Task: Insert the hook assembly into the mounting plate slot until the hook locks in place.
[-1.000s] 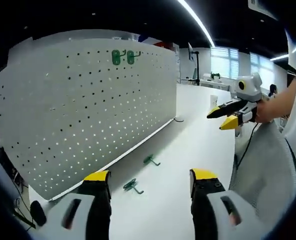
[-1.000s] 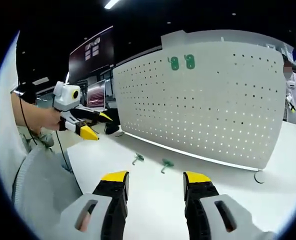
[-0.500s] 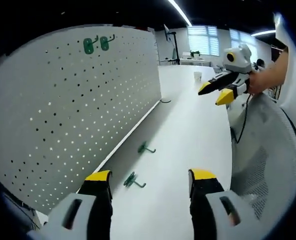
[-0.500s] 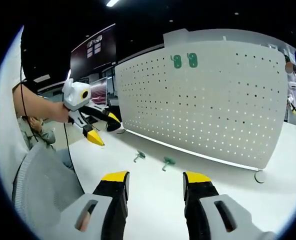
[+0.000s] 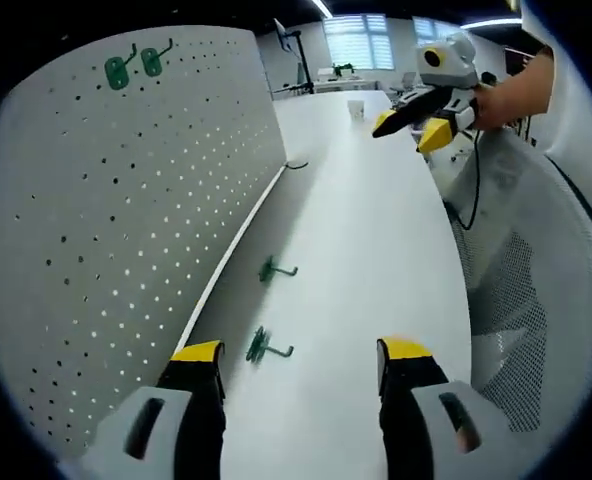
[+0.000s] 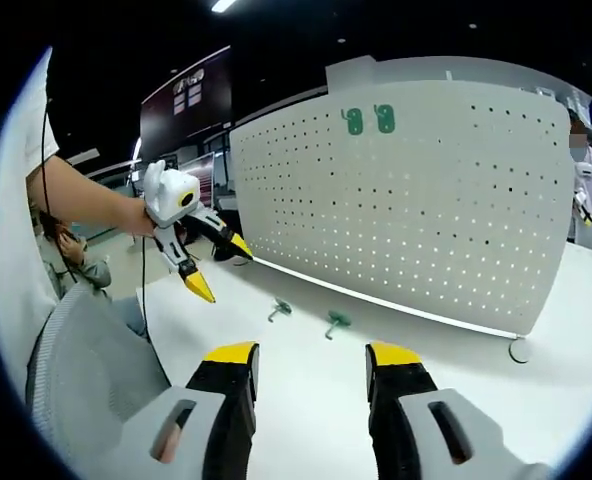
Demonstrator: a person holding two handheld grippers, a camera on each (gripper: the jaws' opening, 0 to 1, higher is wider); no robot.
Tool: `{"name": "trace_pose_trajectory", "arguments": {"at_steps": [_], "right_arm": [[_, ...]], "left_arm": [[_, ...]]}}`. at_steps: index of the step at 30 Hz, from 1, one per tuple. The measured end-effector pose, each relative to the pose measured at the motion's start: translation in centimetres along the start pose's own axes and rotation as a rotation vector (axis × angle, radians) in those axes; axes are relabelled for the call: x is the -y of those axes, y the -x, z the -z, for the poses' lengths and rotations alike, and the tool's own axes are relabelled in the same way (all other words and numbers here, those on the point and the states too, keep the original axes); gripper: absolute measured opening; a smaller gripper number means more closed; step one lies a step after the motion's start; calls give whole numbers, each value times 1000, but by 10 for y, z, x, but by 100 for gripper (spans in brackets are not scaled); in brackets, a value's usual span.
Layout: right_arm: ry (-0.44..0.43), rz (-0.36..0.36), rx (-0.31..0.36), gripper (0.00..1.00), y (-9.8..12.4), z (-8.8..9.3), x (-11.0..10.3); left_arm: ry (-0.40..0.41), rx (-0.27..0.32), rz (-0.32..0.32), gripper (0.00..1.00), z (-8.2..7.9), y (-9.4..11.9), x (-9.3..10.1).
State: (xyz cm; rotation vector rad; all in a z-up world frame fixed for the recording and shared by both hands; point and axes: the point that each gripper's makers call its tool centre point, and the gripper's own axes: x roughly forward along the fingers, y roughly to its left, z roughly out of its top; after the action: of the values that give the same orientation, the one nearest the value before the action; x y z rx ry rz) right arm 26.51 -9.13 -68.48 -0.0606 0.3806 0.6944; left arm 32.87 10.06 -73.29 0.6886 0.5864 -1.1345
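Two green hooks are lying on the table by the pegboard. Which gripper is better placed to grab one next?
Probably the left gripper: open, tilted down close over the two hooks. The right gripper, also open, sits farther back.

Obstacles: an upright white perforated metal pegboard (image 5: 126, 210) (image 6: 416, 200) walls off one long side of the white table (image 5: 366, 230) (image 6: 306, 400), carrying two green hooks already mounted (image 5: 131, 68) (image 6: 368, 121) near its top edge, with two loose green metal hooks (image 5: 273, 269) (image 5: 261, 346) (image 6: 279, 311) (image 6: 336, 321) lying on the tabletop just beside its foot. Free room: the table surface away from the pegboard lies bare between the loose hooks and the table's near edge, where a grey mesh chair back (image 5: 521, 290) (image 6: 86, 370) stands close. In the air over that bare stretch, the left gripper (image 6: 216, 268) with yellow-tipped jaws spread and the right gripper (image 5: 406, 128), jaws likewise apart, hang well apart from each other and clear of the board.
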Motion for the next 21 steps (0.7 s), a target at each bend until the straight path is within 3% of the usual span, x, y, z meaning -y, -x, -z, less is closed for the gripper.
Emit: {"name": "trace_pose_trajectory", "arguments": {"at_steps": [21], "right_arm": [[-8, -1, -4, 41, 2, 1, -1]], "left_arm": [[-123, -131, 136, 61, 27, -31, -18]]}}
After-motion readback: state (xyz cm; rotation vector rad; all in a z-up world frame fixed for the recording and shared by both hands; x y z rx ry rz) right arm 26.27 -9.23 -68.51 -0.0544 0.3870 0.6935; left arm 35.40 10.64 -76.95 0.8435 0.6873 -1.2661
